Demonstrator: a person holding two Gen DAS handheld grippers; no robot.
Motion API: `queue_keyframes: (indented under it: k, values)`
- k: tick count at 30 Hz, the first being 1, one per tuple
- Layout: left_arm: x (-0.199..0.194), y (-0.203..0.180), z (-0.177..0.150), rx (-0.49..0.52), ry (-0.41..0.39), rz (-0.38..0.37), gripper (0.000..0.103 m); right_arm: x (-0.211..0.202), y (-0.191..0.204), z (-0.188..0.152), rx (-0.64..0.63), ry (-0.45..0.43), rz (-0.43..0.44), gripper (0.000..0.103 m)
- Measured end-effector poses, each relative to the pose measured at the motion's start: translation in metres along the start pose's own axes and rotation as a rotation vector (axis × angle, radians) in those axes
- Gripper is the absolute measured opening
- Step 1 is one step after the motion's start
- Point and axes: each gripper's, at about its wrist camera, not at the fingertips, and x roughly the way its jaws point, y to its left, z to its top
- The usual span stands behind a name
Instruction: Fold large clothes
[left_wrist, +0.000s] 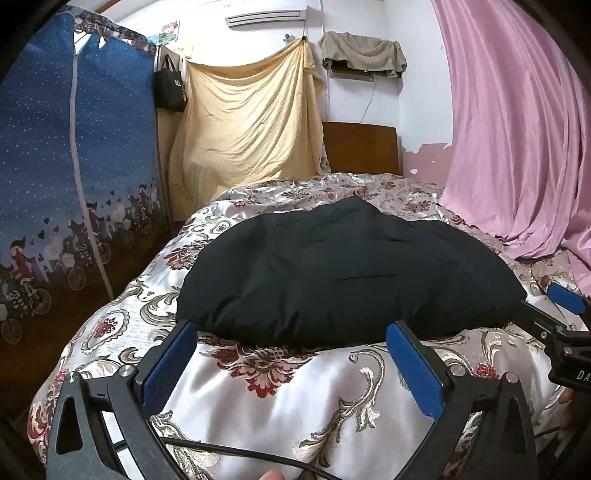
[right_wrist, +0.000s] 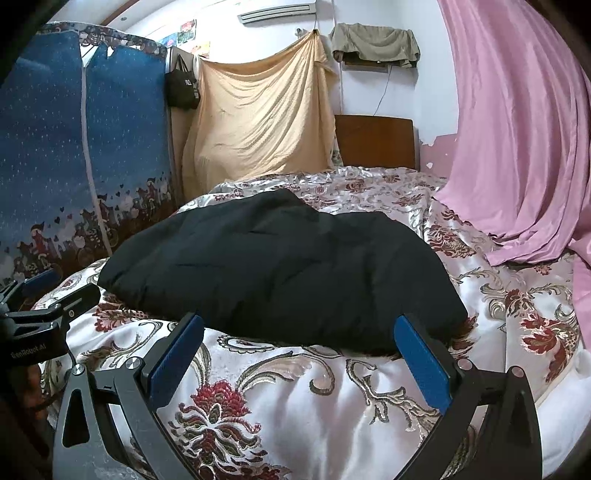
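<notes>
A large black padded garment (left_wrist: 343, 273) lies folded into a thick bundle on the floral satin bedspread (left_wrist: 295, 398); it also shows in the right wrist view (right_wrist: 280, 273). My left gripper (left_wrist: 291, 332) is open and empty, its blue pads just short of the bundle's near edge. My right gripper (right_wrist: 299, 325) is open and empty, also at the bundle's near edge, toward its right end. Each gripper shows at the edge of the other's view: the right one (left_wrist: 546, 310) and the left one (right_wrist: 55, 291).
A blue fabric wardrobe (left_wrist: 74, 177) stands left of the bed. A yellow sheet (left_wrist: 251, 122) hangs on the back wall beside a wooden headboard (left_wrist: 362, 147). A pink curtain (left_wrist: 517, 129) drapes onto the bed's right side. A black cable (left_wrist: 229, 450) runs under my left gripper.
</notes>
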Motion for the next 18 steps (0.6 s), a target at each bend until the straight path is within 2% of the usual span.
queue_keyframes:
  k: [18]
  values:
    - [0.0036, -0.0049, -0.0033, 0.015, 0.020, -0.014, 0.103, 0.0074, -0.0005, -0.0048, 0.019, 0.017, 0.011, 0.102]
